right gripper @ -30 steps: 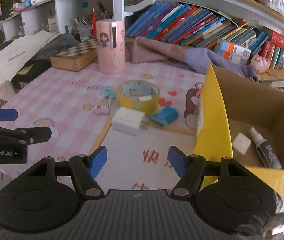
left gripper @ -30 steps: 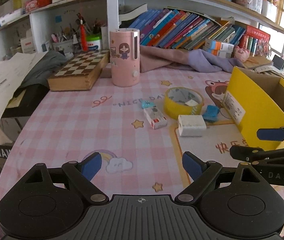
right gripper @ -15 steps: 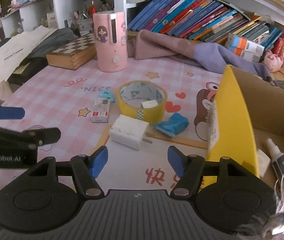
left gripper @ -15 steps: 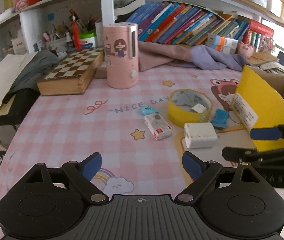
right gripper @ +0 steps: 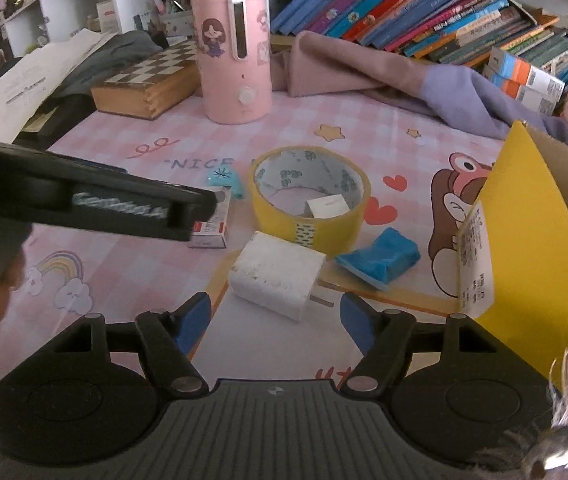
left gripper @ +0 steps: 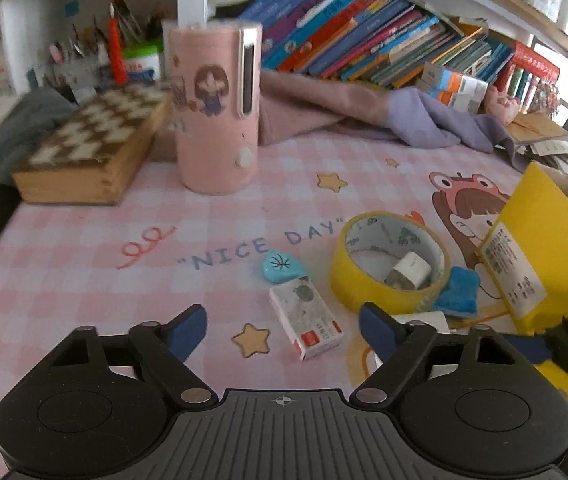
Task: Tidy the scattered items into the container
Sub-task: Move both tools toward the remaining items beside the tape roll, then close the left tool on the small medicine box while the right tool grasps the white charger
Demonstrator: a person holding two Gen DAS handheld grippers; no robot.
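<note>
At the far left corner of the table (left gripper: 64, 264), which is covered by a pink checked cloth, a wooden chessboard box (left gripper: 92, 148) is lying flat, and a pink cylinder (left gripper: 216, 108) with a cartoon girl is standing upright just beside it. Toward the middle of the table, the left gripper (left gripper: 282, 326) is being held low over the cloth with its blue-tipped jaws spread and closing; nothing is being pinched, though a small white carton (left gripper: 305, 324) with a red end is lying just ahead of them. A light blue packet (left gripper: 280, 266) is lying just beyond the carton, touching its far end. Further right, a roll of yellow tape (right gripper: 309, 198) is lying flat, with a small white block (right gripper: 327, 206) resting inside its ring. In front of the roll, a white charger (right gripper: 276, 280) is lying with its prongs pointed right, and the right gripper (right gripper: 275, 318) is being held just short of it, its jaws spread and opening, nothing being gripped. A crumpled blue wrapper (right gripper: 379, 258) is lying just right of the charger. At the right edge of the table, the yellow cardboard box (right gripper: 531, 224) is standing with its top open; its contents cannot be seen.
</note>
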